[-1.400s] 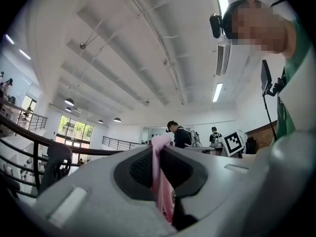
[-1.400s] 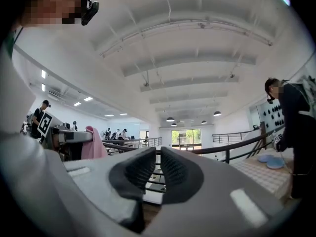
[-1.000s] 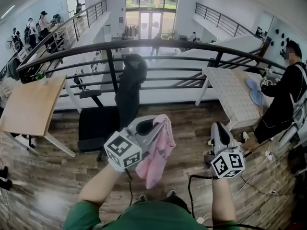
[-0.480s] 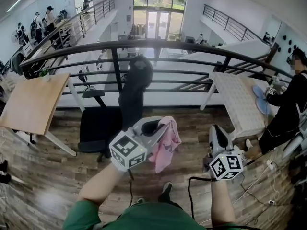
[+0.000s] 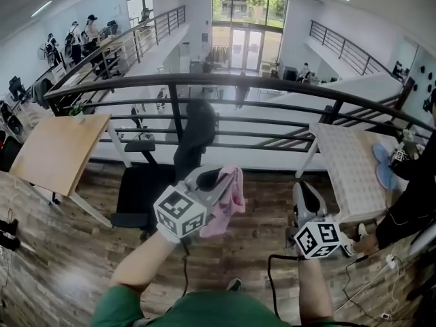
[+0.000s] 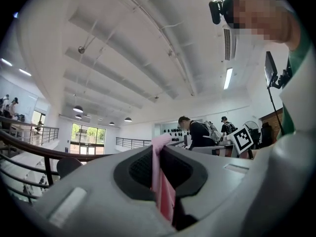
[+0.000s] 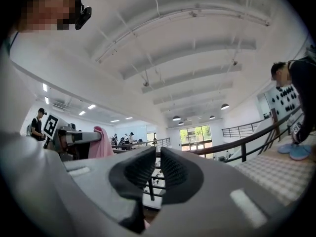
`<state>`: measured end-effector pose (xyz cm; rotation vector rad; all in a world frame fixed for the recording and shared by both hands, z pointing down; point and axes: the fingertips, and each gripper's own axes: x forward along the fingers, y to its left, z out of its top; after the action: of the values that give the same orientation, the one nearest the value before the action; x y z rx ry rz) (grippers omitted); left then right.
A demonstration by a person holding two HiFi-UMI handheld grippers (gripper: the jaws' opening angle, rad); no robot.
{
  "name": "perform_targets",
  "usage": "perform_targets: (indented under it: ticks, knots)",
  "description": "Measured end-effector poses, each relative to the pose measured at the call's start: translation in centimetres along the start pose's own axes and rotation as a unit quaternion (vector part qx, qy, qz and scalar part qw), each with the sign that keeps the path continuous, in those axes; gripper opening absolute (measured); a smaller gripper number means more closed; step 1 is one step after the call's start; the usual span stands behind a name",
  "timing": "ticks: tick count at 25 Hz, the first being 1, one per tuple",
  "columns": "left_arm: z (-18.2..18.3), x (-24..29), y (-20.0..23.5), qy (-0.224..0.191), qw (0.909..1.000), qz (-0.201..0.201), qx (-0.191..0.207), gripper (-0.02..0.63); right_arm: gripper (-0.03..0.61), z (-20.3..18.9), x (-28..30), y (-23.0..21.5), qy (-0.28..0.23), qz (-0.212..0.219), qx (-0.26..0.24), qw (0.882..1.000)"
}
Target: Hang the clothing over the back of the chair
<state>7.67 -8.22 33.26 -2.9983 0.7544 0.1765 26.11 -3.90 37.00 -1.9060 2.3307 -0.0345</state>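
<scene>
My left gripper (image 5: 222, 180) is shut on a pink piece of clothing (image 5: 229, 197), which hangs in a bunch from its jaws above the wooden floor. In the left gripper view the pink cloth (image 6: 161, 181) is pinched between the dark pads, with the left gripper (image 6: 159, 154) pointing roughly level. The black office chair (image 5: 196, 127) stands just beyond it against the railing, its back toward me and its seat (image 5: 144, 186) to the left. My right gripper (image 5: 306, 193) is held level at the right, shut, with nothing between its pads (image 7: 140, 169).
A dark curved railing (image 5: 272, 84) runs across behind the chair. A wooden table (image 5: 58, 148) stands at the left and a white table (image 5: 349, 169) at the right. A person in black (image 5: 417, 196) stands at the far right. Cables (image 5: 371, 285) lie on the floor.
Both grippers have moved forward toward the chair and railing, with the pink clothing still in the left one. The clothing has swung up and bunched closer to the jaws.
</scene>
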Motion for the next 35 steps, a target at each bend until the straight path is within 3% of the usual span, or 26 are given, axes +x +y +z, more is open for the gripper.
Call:
perform_targets:
  ticks: [9, 16, 22, 35]
  knots:
    - [0.6, 5.0, 1.2, 0.003, 0.9988, 0.046, 0.017, 0.032, 0.029, -0.6, 2.5, -5.5, 0.007, 0.028, 0.017, 0.999]
    - [-0.4, 8.0, 1.8, 0.012, 0.9991, 0.037, 0.018, 0.032, 0.029, -1.2, 4.1, -7.7, 0.011, 0.027, 0.023, 0.999]
    - [-1.2, 12.2, 4.2, 0.011, 0.9998, 0.011, 0.012, 0.032, 0.029, -1.6, 6.5, -10.5, 0.013, -0.002, 0.023, 1.000]
    - [2.1, 20.9, 17.1, -0.014, 0.9989, -0.035, 0.027, 0.032, 0.029, 0.2, 13.8, -14.0, -0.015, -0.105, 0.014, 0.994]
